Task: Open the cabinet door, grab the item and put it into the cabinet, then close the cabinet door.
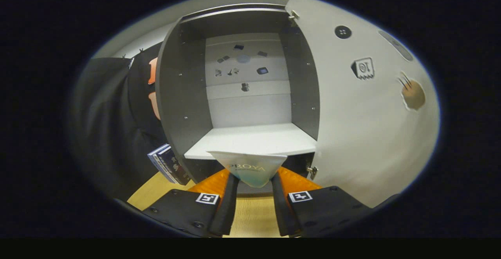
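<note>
A dark cabinet (pixel 176 90) stands straight ahead with its white door (pixel 364 126) swung open to the right. Its white shelf (pixel 254 137) and pale back wall with several small stickers lie just beyond the fingers. My gripper (pixel 252 180) is shut on a white and pale-teal box (pixel 250 169), held by its lower end between both fingers. The top edge of the box reaches the front lip of the shelf.
A blue box (pixel 166 164) leans against the cabinet's left side on the wooden table (pixel 250 216). Black cloth hangs to the left. The open door carries a few stickers and a hinge (pixel 312 170) near its lower inner edge.
</note>
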